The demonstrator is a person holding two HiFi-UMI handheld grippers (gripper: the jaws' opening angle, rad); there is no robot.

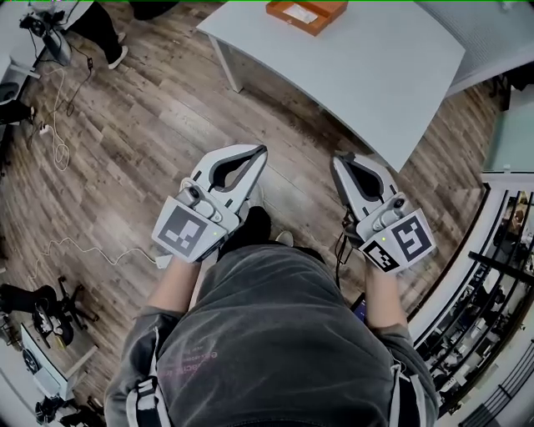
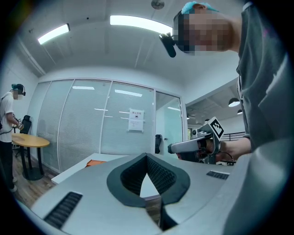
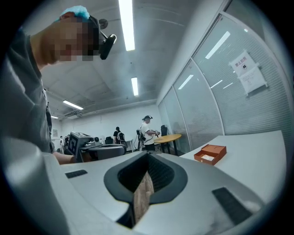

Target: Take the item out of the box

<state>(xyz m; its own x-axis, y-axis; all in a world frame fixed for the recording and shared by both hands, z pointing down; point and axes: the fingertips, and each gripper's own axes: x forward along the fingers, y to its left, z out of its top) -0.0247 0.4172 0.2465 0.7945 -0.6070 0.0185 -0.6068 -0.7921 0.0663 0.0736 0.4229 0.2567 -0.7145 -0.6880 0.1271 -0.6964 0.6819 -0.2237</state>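
Observation:
An open orange box [image 1: 306,14] with a pale item inside lies on the white table [image 1: 367,67], at its far edge. The same box shows small in the left gripper view [image 2: 94,162] and in the right gripper view [image 3: 210,154]. I hold both grippers at waist height over the wooden floor, short of the table's near corner. My left gripper [image 1: 263,150] is shut with nothing in it, its pads meeting at the tip [image 2: 147,157]. My right gripper [image 1: 337,158] is likewise shut and empty [image 3: 148,156].
White cables [image 1: 58,142] trail over the floor at the left. Another person's legs [image 1: 104,37] stand at the top left. Equipment and a stand [image 1: 42,308] sit at the lower left, and shelving [image 1: 492,292] lines the right. People stand by a round yellow table [image 3: 167,137] far off.

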